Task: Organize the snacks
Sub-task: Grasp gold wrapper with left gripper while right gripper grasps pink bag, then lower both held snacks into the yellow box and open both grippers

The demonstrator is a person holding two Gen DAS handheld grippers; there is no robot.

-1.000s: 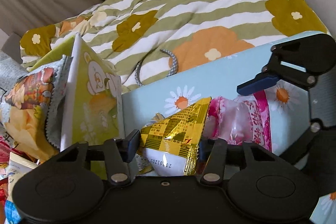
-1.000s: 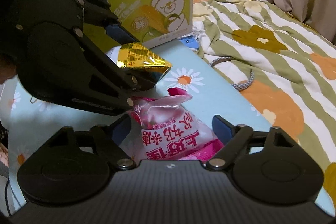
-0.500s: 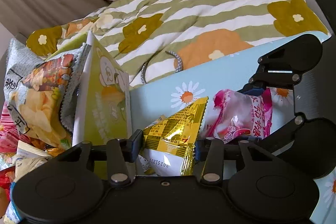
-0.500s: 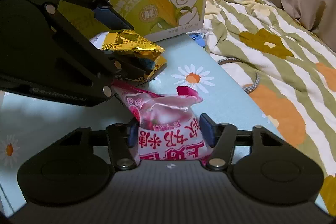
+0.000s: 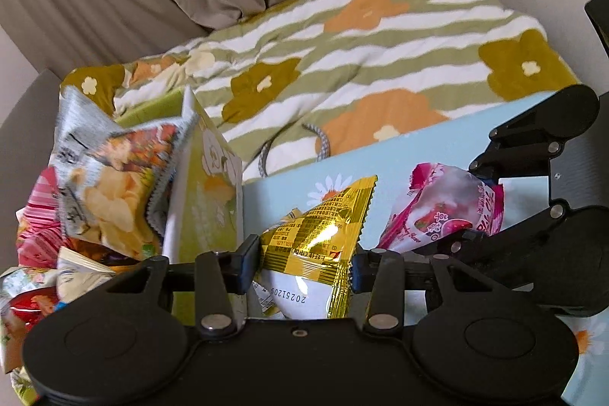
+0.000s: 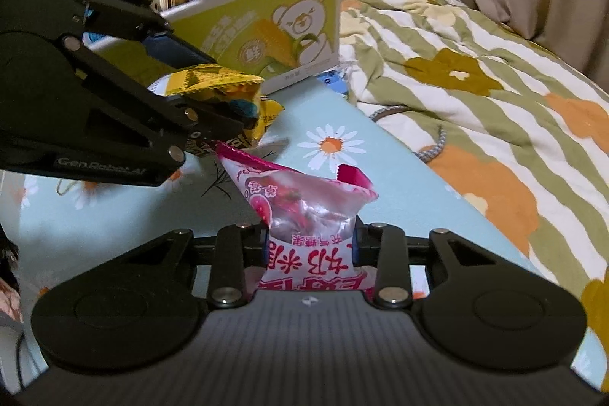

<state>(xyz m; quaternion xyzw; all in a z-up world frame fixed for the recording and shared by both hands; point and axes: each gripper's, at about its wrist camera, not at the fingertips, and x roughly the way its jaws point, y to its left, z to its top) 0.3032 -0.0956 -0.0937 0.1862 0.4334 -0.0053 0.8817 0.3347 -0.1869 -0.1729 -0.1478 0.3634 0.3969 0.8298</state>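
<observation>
Beyond and left of the left gripper's (image 5: pixel 304 263) jaws stood a yellow bear-print box (image 5: pixel 207 200) crammed with snack bags (image 5: pixel 110 185), bed quilt (image 5: pixel 380 63) behind. Both grippers angled downward over the daisy-print counter (image 6: pixel 399 185). The left jaws pinched a gold packet (image 5: pixel 319 238), its corner pointing up and away. The right gripper (image 6: pixel 309 246) clamped a pink packet (image 6: pixel 304 200), long axis running away from the jaws.

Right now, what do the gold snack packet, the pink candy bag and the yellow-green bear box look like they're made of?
Gold snack packet: likely metallised plastic film; mirror-like glare, sharp creases, serrated edge.
Pink candy bag: thin glossy plastic, partly see-through, crinkled where it is gripped.
Yellow-green bear box: probably printed cardboard; flat stiff walls, a white cut edge, mostly matte.
</observation>
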